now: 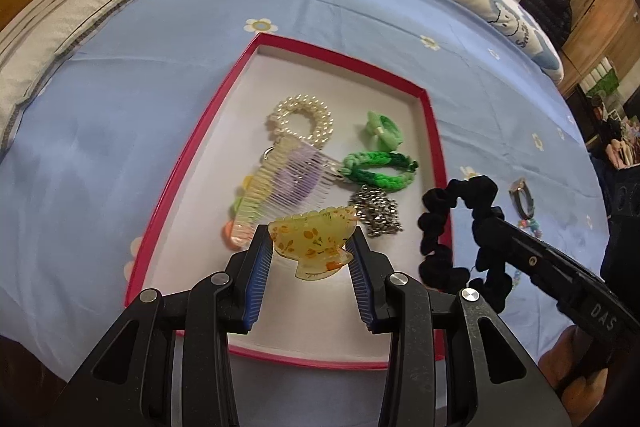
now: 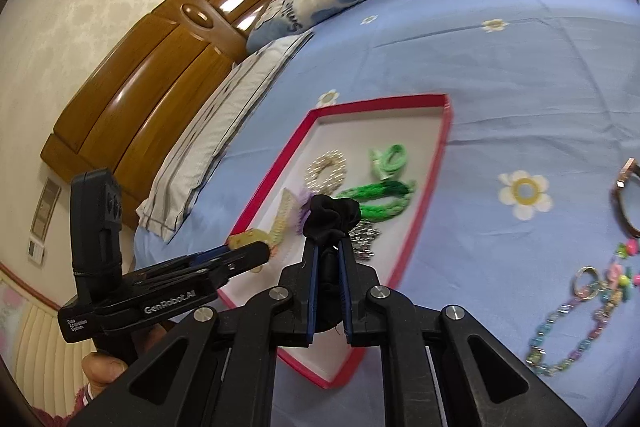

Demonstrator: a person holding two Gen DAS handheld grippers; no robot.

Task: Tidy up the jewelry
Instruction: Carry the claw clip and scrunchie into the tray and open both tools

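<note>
Left tool [image 1: 310, 251] around hair claw [image 1: 312, 243], teeth upward.

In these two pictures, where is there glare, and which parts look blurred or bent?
Left wrist view: window glare burns out the top right corner; the fisheye bows the red-rimmed shallow box. Right wrist view: the colourful bead chain and box contents are motion-blurred; bright reflections sit on the glossy wooden headboard.

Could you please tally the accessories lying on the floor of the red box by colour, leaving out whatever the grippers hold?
Green: 2, a braided tie and a small one
Pearl white: 1
Silver: 1
Translucent comb: 1
Total: 5 in the box
</note>
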